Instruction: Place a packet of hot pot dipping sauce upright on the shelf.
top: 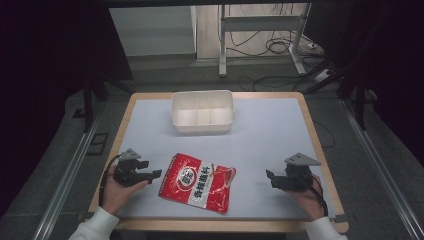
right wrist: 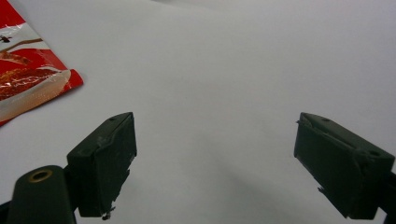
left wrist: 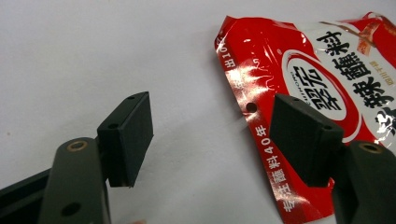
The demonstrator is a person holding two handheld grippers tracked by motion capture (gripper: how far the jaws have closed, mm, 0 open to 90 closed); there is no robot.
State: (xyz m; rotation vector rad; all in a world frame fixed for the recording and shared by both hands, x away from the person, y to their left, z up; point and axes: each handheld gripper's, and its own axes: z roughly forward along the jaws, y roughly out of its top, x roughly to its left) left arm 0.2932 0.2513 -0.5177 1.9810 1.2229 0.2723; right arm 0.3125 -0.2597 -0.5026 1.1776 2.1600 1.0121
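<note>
High view: red packet point(top: 198, 183) flat on table point(top: 270, 130), lower centre of frame, tilted, white label with dark characters. White tub point(top: 202, 111) upper centre, near far edge, well apart from packet.

Left gripper point(top: 150, 170) lower left of frame, held in left hand point(top: 119, 192), white sleeve point(top: 95, 226) at bottom edge. Jaws spread, nothing between them, tips just beside packet's left edge. Grey plate on top, cable trailing at its left.

Right gripper point(top: 270, 178) lower right, in right hand point(top: 309, 199). Jaws spread, pinching nothing, pointed toward packet but well apart from it.

Left gripper view: left gripper point(left wrist: 212, 137) wide, packet point(left wrist: 322, 93) upper right of frame, right jaw overlapping packet's edge in the picture; touching or not, cannot tell.

Right gripper view: right gripper point(right wrist: 215, 163) wide over bare table point(right wrist: 224, 70); packet corner point(right wrist: 28, 79) at upper left of frame.

Beyond table, top of high view: floor, metal stand legs point(top: 222, 45), loose cables point(top: 277, 47).
</note>
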